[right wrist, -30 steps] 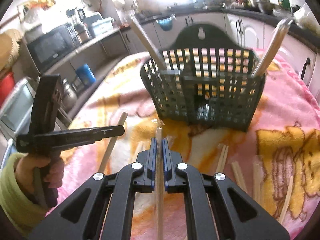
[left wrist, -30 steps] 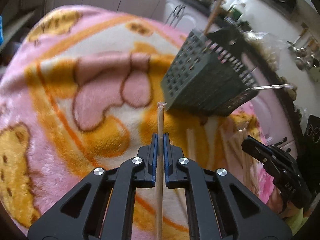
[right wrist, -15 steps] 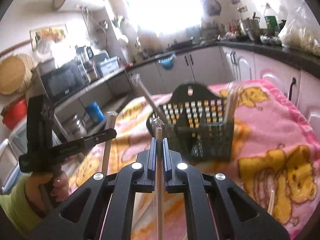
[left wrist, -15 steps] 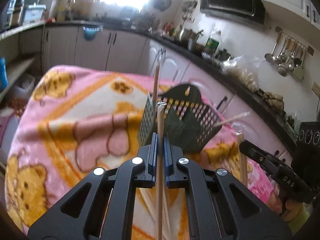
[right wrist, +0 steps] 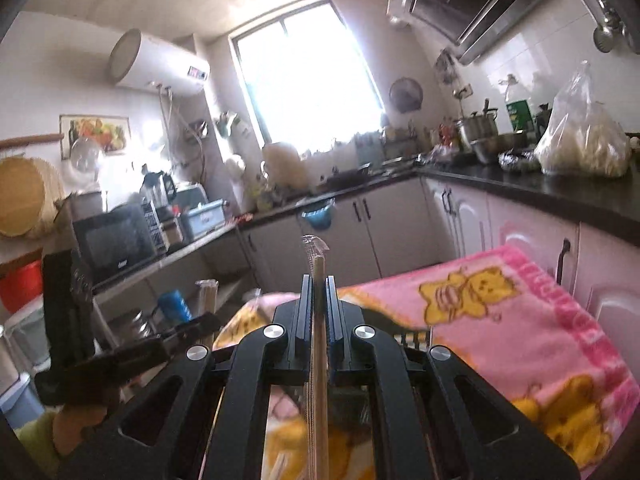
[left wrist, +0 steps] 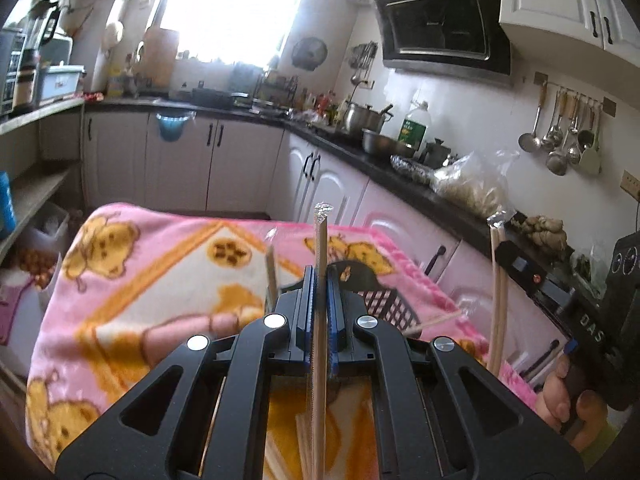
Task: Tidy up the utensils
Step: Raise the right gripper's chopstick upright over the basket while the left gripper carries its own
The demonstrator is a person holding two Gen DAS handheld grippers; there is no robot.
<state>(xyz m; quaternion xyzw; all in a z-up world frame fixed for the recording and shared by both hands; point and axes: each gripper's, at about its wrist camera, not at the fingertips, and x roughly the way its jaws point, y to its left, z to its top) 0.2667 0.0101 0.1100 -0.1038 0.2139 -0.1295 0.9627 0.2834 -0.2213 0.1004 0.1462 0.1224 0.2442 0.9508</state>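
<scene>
Both claws clamped wrapped chopsticks upright: left claw (left wrist: 319, 312), right claw (right wrist: 319, 316). Basket (left wrist: 384, 300) sat just below-ahead of left claw, nearer.

Left gripper (left wrist: 319, 312): black angular plastic linkage arms, four round silver screws, blue-lined finger pads (left wrist: 307, 316). Right gripper (right wrist: 319, 312): same black build, four silver screws; white "DAS" lettering on its handle body. Person: yellow-green sleeve (right wrist: 34, 440) at each wrist.
</scene>
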